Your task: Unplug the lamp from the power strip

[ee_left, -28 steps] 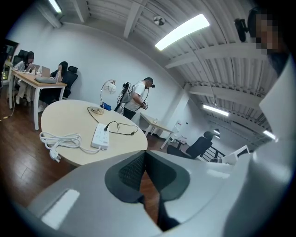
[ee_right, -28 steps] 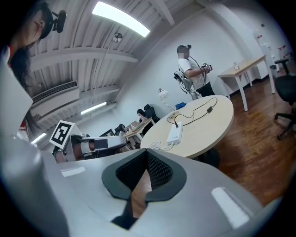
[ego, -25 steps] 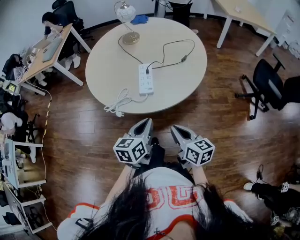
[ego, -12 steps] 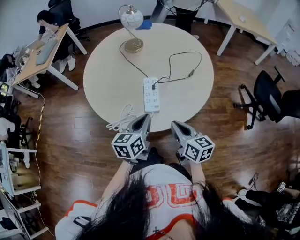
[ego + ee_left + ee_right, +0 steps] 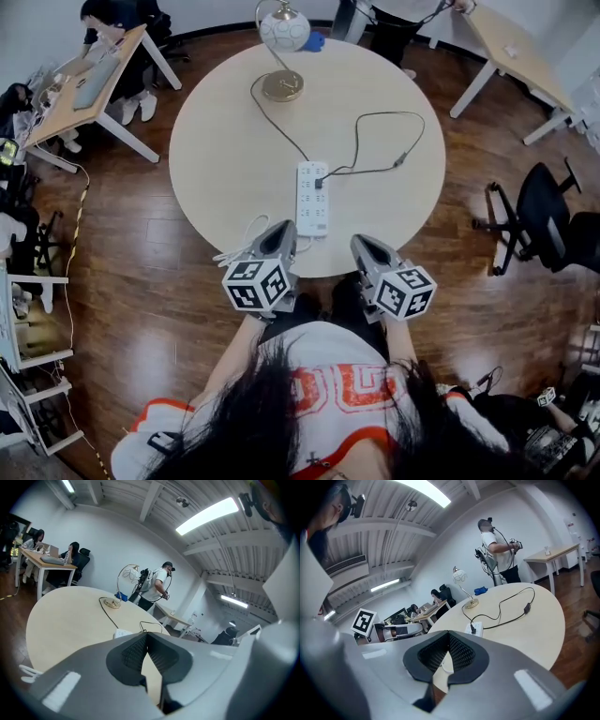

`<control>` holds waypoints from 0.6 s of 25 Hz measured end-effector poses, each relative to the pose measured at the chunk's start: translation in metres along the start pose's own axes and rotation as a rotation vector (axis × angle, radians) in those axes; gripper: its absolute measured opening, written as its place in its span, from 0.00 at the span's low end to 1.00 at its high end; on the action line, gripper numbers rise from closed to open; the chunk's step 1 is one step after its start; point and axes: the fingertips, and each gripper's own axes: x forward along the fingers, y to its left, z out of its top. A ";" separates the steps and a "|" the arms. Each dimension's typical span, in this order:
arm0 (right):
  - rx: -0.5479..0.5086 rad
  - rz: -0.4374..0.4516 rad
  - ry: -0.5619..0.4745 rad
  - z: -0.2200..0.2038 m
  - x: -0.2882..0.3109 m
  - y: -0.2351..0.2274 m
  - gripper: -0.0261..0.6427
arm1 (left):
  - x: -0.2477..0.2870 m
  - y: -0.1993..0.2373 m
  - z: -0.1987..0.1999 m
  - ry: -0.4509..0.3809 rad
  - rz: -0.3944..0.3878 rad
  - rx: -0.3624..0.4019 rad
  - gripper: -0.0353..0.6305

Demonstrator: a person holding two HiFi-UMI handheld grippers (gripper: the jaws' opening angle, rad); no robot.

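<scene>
On the round beige table [image 5: 234,141] lies a white power strip [image 5: 312,198] with the lamp's black plug [image 5: 320,182] seated in it. The black cord loops right past an inline switch [image 5: 398,161] and back to the lamp's brass base [image 5: 282,86]; its globe shade [image 5: 284,28] is at the far edge. My left gripper [image 5: 281,230] and right gripper [image 5: 361,246] hover at the table's near edge, both shut and empty, short of the strip. The left gripper [image 5: 146,634] faces the strip [image 5: 123,633]. Past the right gripper [image 5: 449,633] the plug [image 5: 474,629] shows.
The strip's own white cable [image 5: 246,246] is coiled at the near table edge, by my left gripper. A person [image 5: 394,14] stands beyond the table. A black office chair [image 5: 544,211] is to the right, and desks [image 5: 89,89] with seated people are to the left.
The view has closed in on the table. Both grippers, a step back from it a second ago, now reach its near edge. The jaws have stayed shut.
</scene>
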 end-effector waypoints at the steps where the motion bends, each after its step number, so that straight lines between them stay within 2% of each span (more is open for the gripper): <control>1: -0.008 0.015 0.014 0.003 0.006 -0.003 0.04 | 0.003 0.003 -0.001 -0.001 0.018 -0.009 0.05; 7: -0.106 0.168 0.153 0.023 0.043 -0.019 0.04 | 0.023 0.024 -0.008 -0.047 0.186 -0.098 0.05; 10: -0.169 0.234 0.210 0.035 0.060 -0.030 0.04 | 0.036 0.027 -0.011 -0.072 0.258 -0.118 0.05; 13: -0.258 0.286 0.273 0.038 0.076 -0.040 0.04 | 0.048 0.036 -0.027 -0.038 0.347 -0.121 0.05; 15: -0.385 0.304 0.306 0.037 0.086 -0.046 0.04 | 0.057 0.043 -0.043 0.012 0.404 -0.113 0.05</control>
